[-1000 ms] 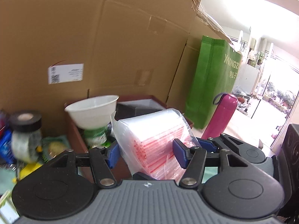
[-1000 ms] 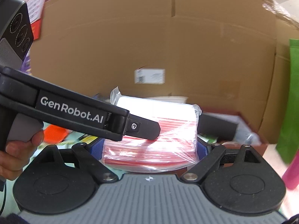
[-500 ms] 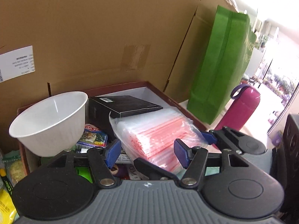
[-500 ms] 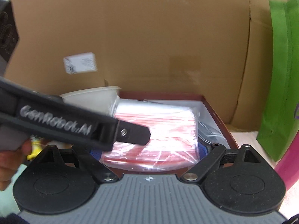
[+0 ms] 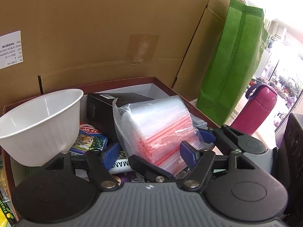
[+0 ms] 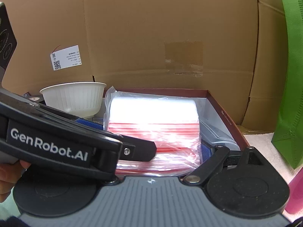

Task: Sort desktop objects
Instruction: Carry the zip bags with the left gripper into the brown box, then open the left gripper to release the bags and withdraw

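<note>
A clear pack of red-striped zip bags [image 5: 157,130] is held over the brown storage box [image 5: 162,84]. My right gripper [image 6: 153,141] is shut on the pack [image 6: 153,121], gripping its two sides. My left gripper [image 5: 147,154] is open; its blue pads stand on either side of the pack's near end without squeezing it. The left gripper's body crosses the right wrist view at the left [image 6: 56,143]. In the box lie a black carton [image 5: 106,104], a white bowl [image 5: 37,123], a tiger-print packet [image 5: 87,140] and a marker [image 5: 121,164].
A big cardboard box [image 5: 113,37] stands right behind the storage box. A green fabric bag [image 5: 233,66] and a pink bottle [image 5: 255,109] stand to the right. Yellow and green packets [image 5: 4,204] lie at the left edge.
Both grippers have moved forward and down over the storage box with the pack. The pack has come lower and now hangs just above the things in the box.
</note>
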